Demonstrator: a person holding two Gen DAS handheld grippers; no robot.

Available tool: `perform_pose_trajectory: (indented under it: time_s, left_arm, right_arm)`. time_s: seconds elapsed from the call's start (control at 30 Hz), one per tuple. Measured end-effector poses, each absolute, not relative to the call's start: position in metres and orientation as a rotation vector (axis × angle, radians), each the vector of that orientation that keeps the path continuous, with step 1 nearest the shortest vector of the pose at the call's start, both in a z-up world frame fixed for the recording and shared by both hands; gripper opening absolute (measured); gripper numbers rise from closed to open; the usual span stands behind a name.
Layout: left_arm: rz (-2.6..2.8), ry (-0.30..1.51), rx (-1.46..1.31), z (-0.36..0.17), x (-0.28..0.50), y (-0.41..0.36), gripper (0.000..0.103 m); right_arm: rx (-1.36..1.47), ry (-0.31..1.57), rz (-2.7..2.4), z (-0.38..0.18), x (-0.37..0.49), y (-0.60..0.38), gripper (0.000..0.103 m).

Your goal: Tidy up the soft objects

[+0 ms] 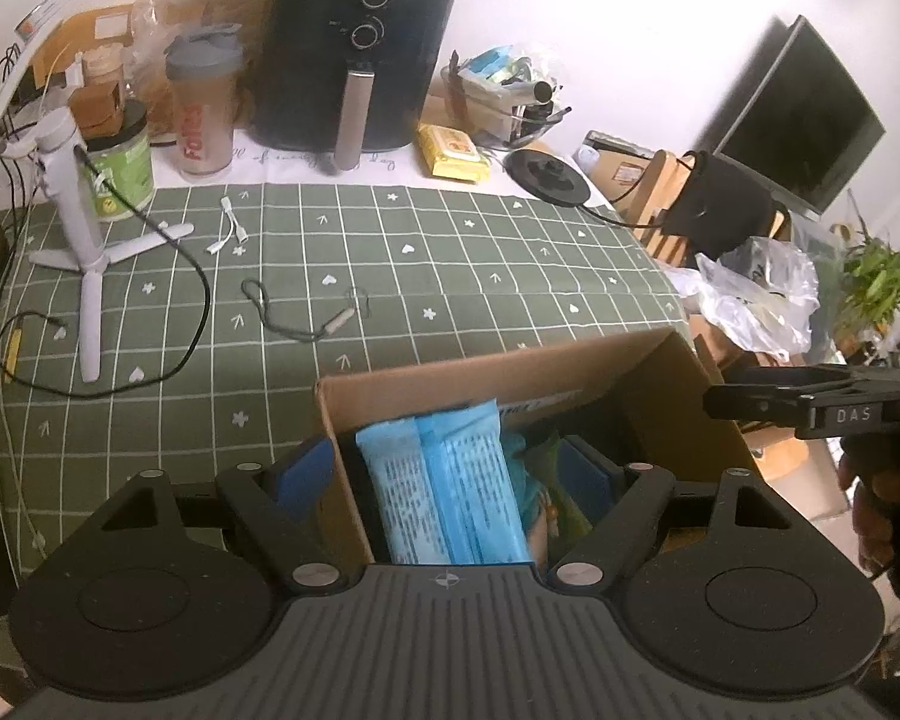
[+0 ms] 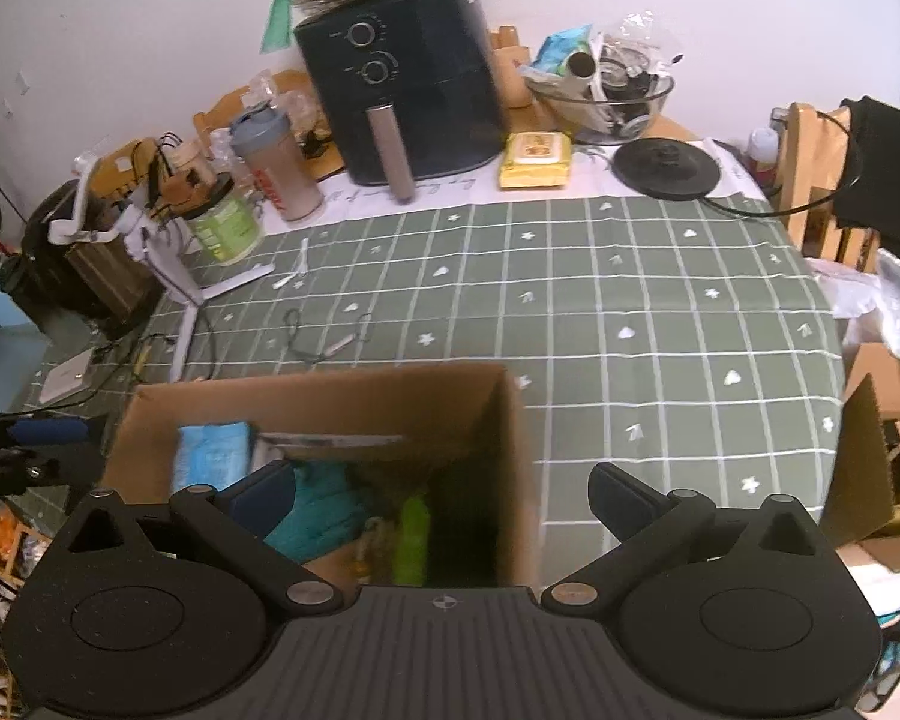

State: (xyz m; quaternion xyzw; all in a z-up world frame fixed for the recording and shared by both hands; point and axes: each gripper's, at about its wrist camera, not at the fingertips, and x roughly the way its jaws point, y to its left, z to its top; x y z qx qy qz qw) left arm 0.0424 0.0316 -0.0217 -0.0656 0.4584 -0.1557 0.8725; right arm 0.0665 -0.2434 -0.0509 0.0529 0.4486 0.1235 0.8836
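Left wrist view: the left gripper (image 1: 450,474) hung over the near-left corner of an open cardboard box (image 1: 660,384) standing at the near edge of the green checked tablecloth (image 1: 450,252). Its jaws stood spread, one blue pad outside the left wall and the other inside the box, astride the wall and two blue wipe packs (image 1: 444,480); neither pad visibly pressed anything, so I judged it released, probably placed there to steady or shift the box. The two packs stood upright against the left wall, with a teal soft item and a green pouch beside them, partly hidden. The right gripper (image 1: 810,408) entered from the right edge, held in a person's hand (image 1: 876,480); its jaw state was not readable here. Right wrist view: the right gripper (image 2: 444,498) had its jaws fully spread and empty, one finger inside the box and one outside its right wall, which suggested an item had just been let go. Inside lay one blue pack (image 2: 213,450), one teal cloth-like item (image 2: 324,510) and one green pouch (image 2: 411,540). One yellow wipe pack (image 2: 536,159) remained well apart, beside one black air fryer (image 2: 414,84).
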Motion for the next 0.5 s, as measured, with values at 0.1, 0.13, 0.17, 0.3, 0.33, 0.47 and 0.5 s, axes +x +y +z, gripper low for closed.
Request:
perform_pose_trajectory:
  time_s: [0.1, 0.13, 0.17, 0.3, 0.33, 0.47, 0.5]
  left_arm:
    - [-0.32, 0.957, -0.128, -0.021, 0.05, 0.029, 0.081]
    - [-0.317, 0.956, -0.126, -0.021, 0.052, 0.029, 0.081]
    - [-0.313, 0.955, -0.124, -0.02, 0.054, 0.028, 0.081]
    - [-0.303, 0.946, -0.121, -0.019, 0.062, 0.028, 0.081]
    - [-0.299, 0.945, -0.12, -0.019, 0.064, 0.028, 0.081]
    - [-0.28, 0.941, -0.119, -0.019, 0.072, 0.03, 0.081]
    - [-0.275, 0.941, -0.12, -0.018, 0.073, 0.03, 0.081]
  right_arm:
    - [0.056, 0.931, 0.253, -0.053, 0.073, -0.247, 0.103]
    - [0.039, 0.932, 0.257, -0.054, 0.076, -0.248, 0.103]
    - [0.021, 0.931, 0.261, -0.054, 0.078, -0.249, 0.103]
    - [-0.029, 0.919, 0.289, -0.057, 0.087, -0.251, 0.103]
    - [-0.036, 0.914, 0.295, -0.058, 0.091, -0.251, 0.103]
    - [-0.046, 0.897, 0.32, -0.059, 0.101, -0.253, 0.103]
    - [-0.049, 0.897, 0.326, -0.06, 0.104, -0.253, 0.103]
